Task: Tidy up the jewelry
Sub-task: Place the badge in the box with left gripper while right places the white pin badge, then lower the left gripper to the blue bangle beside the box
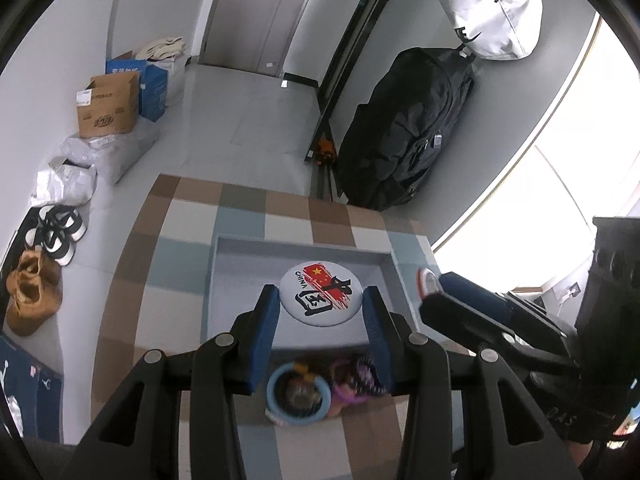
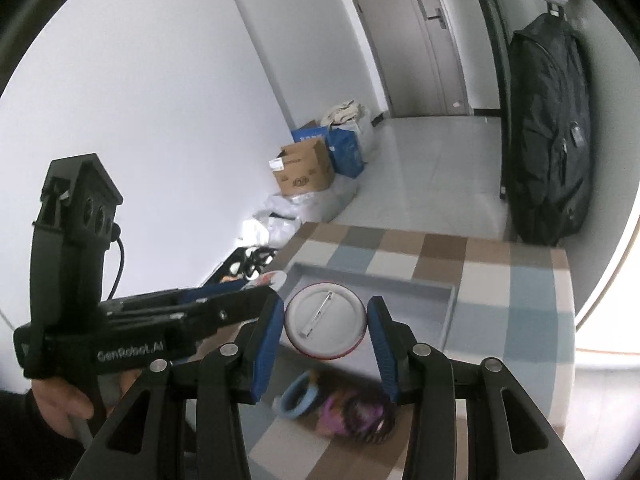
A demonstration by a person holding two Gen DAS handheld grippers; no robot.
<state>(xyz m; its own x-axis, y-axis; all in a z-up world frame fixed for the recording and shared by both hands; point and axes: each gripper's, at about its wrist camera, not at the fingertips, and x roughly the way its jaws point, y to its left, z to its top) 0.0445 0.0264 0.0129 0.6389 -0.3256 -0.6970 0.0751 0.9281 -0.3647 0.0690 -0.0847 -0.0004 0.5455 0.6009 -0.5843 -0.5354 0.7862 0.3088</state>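
Note:
My left gripper [image 1: 320, 300] is shut on a round white pin badge [image 1: 322, 292] with a red flag and "CHINA" print, held above the grey tray [image 1: 240, 248]. My right gripper [image 2: 326, 320] is shut on a second badge [image 2: 326, 320], seen from its back with the metal pin, also above the tray [image 2: 448, 300]. The right gripper shows at the right in the left wrist view [image 1: 432, 284] with its badge edge-on. Below the fingers lie a light blue ring [image 1: 298, 396] and pink and purple hair ties [image 1: 356, 380], also in the right wrist view [image 2: 360, 412].
The tray sits on a table with a checked cloth [image 1: 168, 264]. On the floor are cardboard and blue boxes [image 1: 108, 106], plastic bags [image 1: 72, 176] and shoes [image 1: 52, 236]. A large black bag [image 1: 412, 128] hangs by the wall on the right.

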